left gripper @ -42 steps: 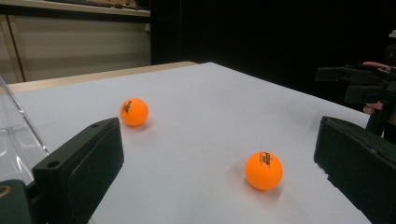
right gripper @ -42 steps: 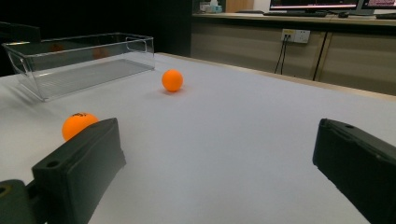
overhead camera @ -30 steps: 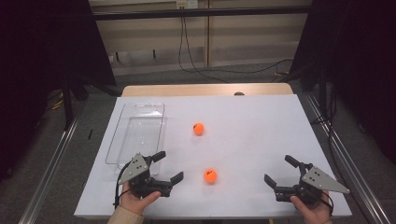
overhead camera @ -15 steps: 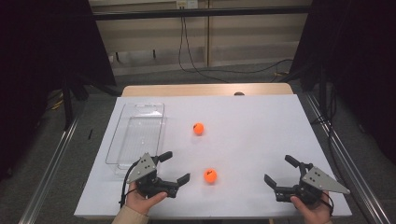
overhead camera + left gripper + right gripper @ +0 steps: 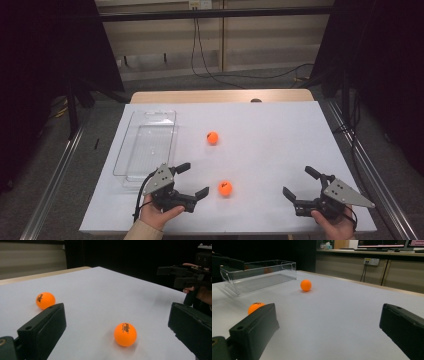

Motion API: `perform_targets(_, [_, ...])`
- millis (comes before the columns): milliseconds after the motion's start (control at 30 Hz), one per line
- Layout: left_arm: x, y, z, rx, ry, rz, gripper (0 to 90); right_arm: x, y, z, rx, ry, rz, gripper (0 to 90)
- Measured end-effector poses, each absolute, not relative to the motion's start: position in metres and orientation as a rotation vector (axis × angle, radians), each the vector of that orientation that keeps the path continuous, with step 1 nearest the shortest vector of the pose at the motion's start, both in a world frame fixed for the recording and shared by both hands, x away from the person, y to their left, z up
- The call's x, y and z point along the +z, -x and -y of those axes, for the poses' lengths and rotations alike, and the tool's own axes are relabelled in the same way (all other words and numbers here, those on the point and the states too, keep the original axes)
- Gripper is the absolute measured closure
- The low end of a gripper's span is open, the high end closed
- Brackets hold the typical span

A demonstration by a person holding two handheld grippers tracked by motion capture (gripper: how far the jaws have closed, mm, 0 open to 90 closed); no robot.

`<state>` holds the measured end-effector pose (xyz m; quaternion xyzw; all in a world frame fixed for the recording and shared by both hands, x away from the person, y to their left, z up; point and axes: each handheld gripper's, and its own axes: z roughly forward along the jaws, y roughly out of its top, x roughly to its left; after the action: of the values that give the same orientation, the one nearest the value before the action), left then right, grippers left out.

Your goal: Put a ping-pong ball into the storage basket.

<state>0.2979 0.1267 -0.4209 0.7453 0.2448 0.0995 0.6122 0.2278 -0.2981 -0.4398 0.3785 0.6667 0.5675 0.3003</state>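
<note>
Two orange balls lie on the white table. The near ball (image 5: 225, 188) (image 5: 125, 334) rests just right of my left gripper (image 5: 194, 179), whose jaws stand open and empty, the ball a short way ahead between them. Farther back sits the far ball (image 5: 213, 137) (image 5: 45, 300) (image 5: 306, 285). At the front right, my right gripper (image 5: 297, 181) (image 5: 327, 315) is open with nothing in it and points left across the table. Its left jaw partly hides the near ball (image 5: 254, 307).
A clear plastic tray (image 5: 124, 144) (image 5: 262, 271) stands at the left of the table, behind my left gripper. The table's front edge runs just under both hands. My right gripper (image 5: 185, 277) shows far off in the left gripper view.
My left gripper has slid to the right, closer to the near ball. The right gripper and both balls have stayed put.
</note>
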Motion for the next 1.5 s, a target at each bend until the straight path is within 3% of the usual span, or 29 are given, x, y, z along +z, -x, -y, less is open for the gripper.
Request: perform_targets(1500, [-0.427,-0.302,-0.102,0.205,-1.786,-0.523,1.5,-0.439,-0.228,0.298,1.514,-0.996,-1.771,0.9])
